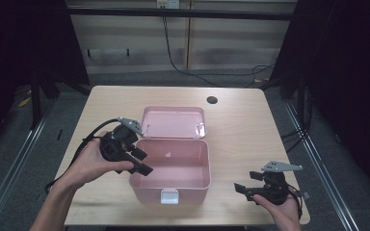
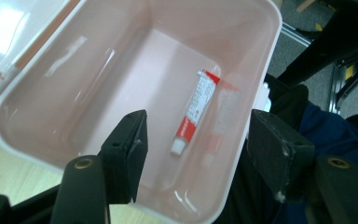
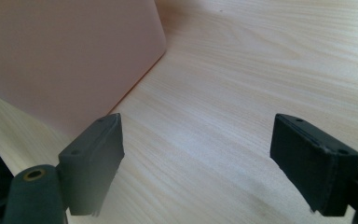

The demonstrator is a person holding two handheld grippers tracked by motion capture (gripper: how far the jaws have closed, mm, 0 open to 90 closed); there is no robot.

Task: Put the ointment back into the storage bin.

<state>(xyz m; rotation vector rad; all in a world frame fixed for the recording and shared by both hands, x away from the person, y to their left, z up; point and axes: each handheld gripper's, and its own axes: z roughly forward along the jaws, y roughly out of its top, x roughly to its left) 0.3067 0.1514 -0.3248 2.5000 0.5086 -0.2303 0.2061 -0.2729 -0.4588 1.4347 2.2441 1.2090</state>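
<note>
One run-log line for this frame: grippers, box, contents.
left gripper: open, over box's left rim | right gripper: open, right of box | pink box: lid open | tube: lying inside box

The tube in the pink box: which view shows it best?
The left gripper view: the red and white tube lies in plain sight on the box floor, framed by the open left tongs. From the high view I cannot make it out; the right gripper view catches the box's outer wall.

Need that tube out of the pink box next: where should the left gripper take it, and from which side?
Grip the tube across its flat red-and-white middle, from straight above. It lies flat on the box floor near one wall, so no side approach.
</note>
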